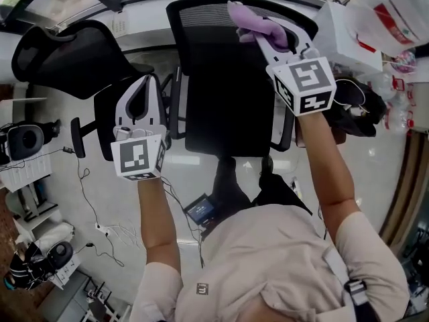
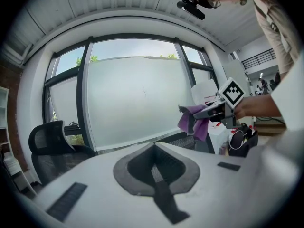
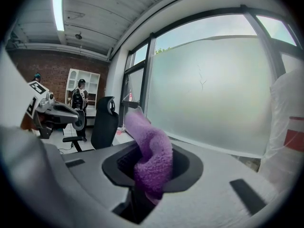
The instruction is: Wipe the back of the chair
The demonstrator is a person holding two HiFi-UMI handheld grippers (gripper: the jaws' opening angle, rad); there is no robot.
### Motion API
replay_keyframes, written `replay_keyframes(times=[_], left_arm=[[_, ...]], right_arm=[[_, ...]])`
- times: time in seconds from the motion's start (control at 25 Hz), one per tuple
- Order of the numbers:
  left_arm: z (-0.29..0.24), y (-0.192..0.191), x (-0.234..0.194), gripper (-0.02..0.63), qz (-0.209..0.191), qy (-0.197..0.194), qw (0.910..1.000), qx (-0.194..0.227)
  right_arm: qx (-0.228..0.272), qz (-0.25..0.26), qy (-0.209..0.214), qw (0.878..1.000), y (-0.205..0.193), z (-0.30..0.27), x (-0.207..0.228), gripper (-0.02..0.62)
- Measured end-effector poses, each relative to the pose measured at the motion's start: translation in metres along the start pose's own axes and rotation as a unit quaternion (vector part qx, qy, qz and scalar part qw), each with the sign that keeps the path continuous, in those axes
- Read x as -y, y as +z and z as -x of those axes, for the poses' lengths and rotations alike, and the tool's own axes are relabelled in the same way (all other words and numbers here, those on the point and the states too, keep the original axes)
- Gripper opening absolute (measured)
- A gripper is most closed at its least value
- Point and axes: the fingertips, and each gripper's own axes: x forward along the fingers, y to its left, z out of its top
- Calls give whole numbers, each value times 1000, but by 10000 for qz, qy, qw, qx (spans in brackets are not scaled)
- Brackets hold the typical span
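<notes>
A black mesh office chair stands before me, its back (image 1: 214, 20) at the top of the head view and its seat (image 1: 228, 106) below. My right gripper (image 1: 269, 31) is shut on a purple cloth (image 1: 257, 24), held at the upper right edge of the chair back. The cloth (image 3: 151, 153) bulges up out of the jaws in the right gripper view. My left gripper (image 1: 142, 84) is shut and empty. It hangs to the left of the chair, beside the armrest (image 1: 175, 102). From the left gripper view the cloth (image 2: 195, 120) and right gripper (image 2: 216, 110) show at the right.
A second black mesh chair (image 1: 64, 59) stands at the left, close to my left gripper. A white box with a plastic bag (image 1: 358, 25) and a dark bag (image 1: 355, 106) sit on the right. Cables (image 1: 100, 210) trail over the floor. Frosted windows (image 2: 133, 99) lie ahead.
</notes>
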Motion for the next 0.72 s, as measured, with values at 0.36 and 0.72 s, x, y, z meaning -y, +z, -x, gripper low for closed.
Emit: replay_keyframes(times=[0.36, 0.72], left_arm=[[-40, -64, -31, 6, 109, 10, 9997, -197], [-70, -122, -57, 6, 363, 132, 9988, -302]], right_arm=[[-223, 227, -30, 9995, -51, -112, -32, 100], [-458, 608, -92, 9971, -111, -208, -59, 100]])
